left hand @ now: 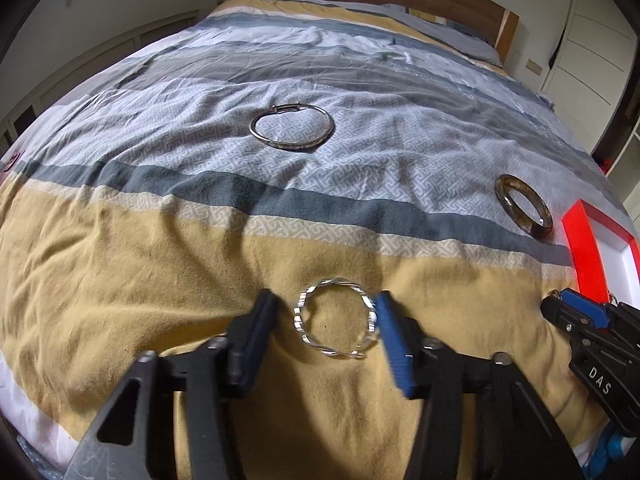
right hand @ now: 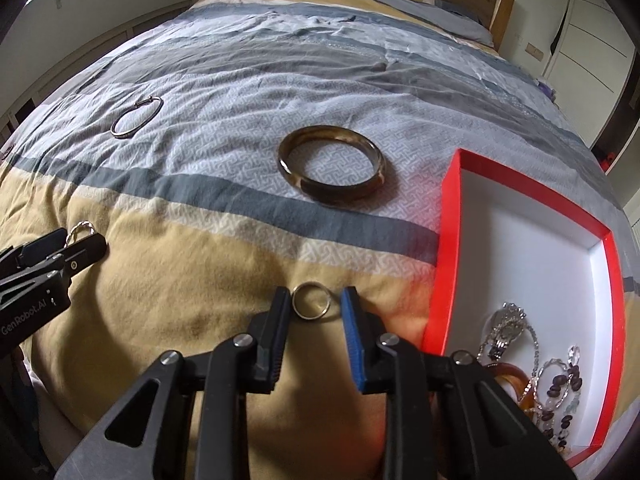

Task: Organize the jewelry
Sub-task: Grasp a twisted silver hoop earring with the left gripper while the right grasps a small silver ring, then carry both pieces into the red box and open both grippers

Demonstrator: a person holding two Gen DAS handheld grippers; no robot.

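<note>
The red box (left hand: 588, 256) is cut off by the right edge of the left wrist view. In the right wrist view, the right tongs (right hand: 316, 302) hide part of the amber bangle (right hand: 506, 376) in the box, and the tangled chains and beads (right hand: 556, 384) blur together.

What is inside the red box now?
The red box holds a jewelry pile in its near corner: chains, beads, an amber piece. The right hand-held gripper covers part of it.
</note>
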